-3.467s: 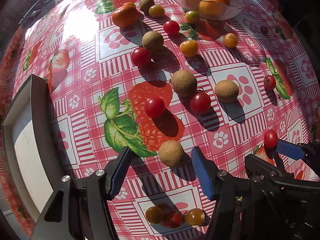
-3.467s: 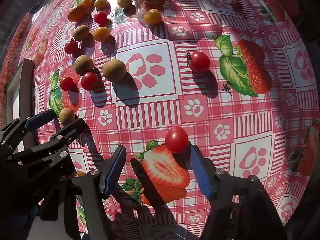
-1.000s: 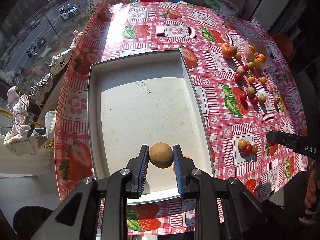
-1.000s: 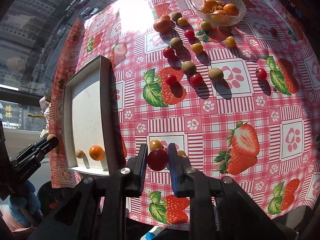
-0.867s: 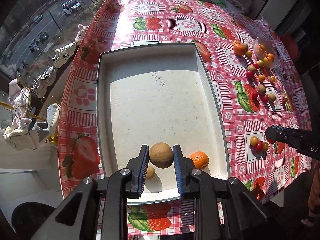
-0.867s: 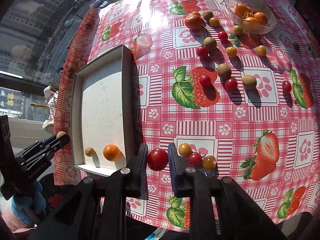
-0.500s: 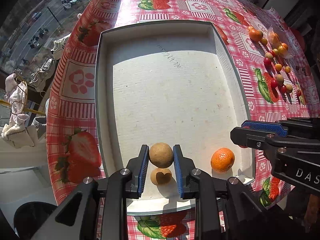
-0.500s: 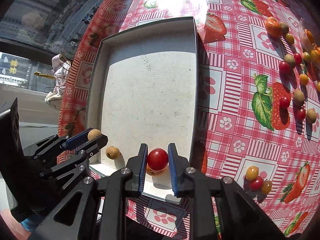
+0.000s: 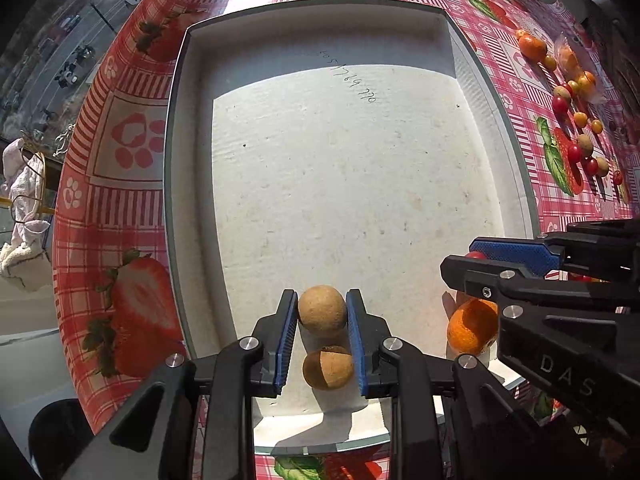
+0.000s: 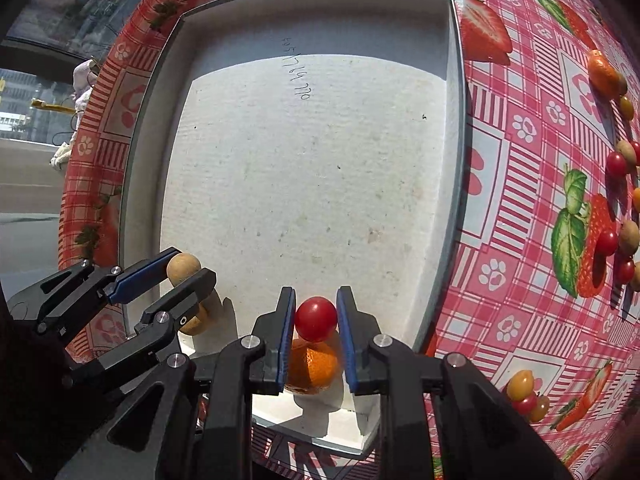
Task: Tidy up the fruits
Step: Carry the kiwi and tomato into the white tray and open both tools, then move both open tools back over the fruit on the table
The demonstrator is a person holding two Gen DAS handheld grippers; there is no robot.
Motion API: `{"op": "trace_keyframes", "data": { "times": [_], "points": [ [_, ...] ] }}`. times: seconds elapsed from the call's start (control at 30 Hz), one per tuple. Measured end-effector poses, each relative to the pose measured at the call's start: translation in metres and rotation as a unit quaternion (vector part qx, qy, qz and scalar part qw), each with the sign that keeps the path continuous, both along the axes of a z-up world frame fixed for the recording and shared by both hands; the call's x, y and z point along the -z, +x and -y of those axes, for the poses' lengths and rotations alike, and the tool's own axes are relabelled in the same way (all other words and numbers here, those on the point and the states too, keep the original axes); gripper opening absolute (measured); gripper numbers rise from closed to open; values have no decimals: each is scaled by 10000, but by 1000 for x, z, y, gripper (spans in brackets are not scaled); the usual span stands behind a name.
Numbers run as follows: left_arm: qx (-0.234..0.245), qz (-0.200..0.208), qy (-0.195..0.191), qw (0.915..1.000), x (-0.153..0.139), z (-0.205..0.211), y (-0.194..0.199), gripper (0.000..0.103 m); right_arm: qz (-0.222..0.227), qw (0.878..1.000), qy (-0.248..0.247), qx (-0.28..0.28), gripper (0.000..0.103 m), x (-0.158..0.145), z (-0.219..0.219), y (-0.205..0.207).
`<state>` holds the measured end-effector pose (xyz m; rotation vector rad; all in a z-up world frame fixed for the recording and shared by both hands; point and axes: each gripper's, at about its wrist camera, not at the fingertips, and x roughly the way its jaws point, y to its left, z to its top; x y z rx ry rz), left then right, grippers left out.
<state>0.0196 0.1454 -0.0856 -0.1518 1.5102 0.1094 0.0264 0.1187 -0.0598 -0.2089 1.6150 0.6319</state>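
- Since half a second ago both grippers have dropped closer to the white tray (image 9: 340,184), near its front edge
- left gripper (image 9: 322,312) clamps a brown round fruit (image 9: 322,310) above a second brown fruit (image 9: 328,367) lying in the tray
- right gripper (image 10: 316,318) pinches a cherry tomato (image 10: 316,318) over the orange (image 10: 312,368); more fruit is scattered on the bench (image 10: 520,128)

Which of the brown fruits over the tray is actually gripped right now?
The upper brown fruit, clamped by the left gripper; the other brown fruit lies loose on the tray.

We see a white tray (image 9: 192,184) on a red-checked strawberry cloth (image 9: 120,208), a tan fruit (image 9: 322,310), a red tomato (image 10: 316,318), an orange (image 10: 312,368).
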Motion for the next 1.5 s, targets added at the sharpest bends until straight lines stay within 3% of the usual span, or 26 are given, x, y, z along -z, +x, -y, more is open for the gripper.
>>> {"op": "trace_keyframes", "data": {
  "times": [0.13, 0.2, 0.23, 0.3, 0.47, 0.57, 0.73, 1.03, 1.23, 1.5],
  "points": [
    [-36, -92, -6, 10000, 5, 1, -2, 26, -67, 9999, -67, -60, 24, 7, -10, -3],
    [-56, -126, -17, 9999, 8, 1, -5, 28, -92, 9999, -65, -59, 29, 9, -12, -3],
    [-76, -139, -32, 9999, 9, 0, -7, 49, -106, 9999, -44, -56, 35, 9, -13, -4],
    [-127, 24, 72, 9999, 5, 1, -8, 77, -89, 9999, -48, -82, 48, 7, -22, -8],
    [-44, 26, 74, 10000, -2, 0, -5, 77, -94, 9999, -30, -70, 53, 4, -12, -2],
    [-39, 16, 85, 10000, -6, 0, -3, 77, -158, 9998, 78, -28, 62, 3, -5, 2],
    [1, 34, 195, 9998, -22, 2, -5, 78, -140, 9991, 382, 95, 90, -16, -6, 5],
    [248, 192, 293, 9991, -53, 24, 4, 78, -12, 9954, 731, 620, 92, -48, 39, 21],
    [761, 360, 200, 9962, -63, 70, 23, 78, -64, 9909, 565, 1223, 92, -37, 99, 24],
    [1382, 456, -37, 9893, -61, 137, 56, 78, -147, 9753, 143, 2197, 92, -21, 215, 33]
  ]
}}
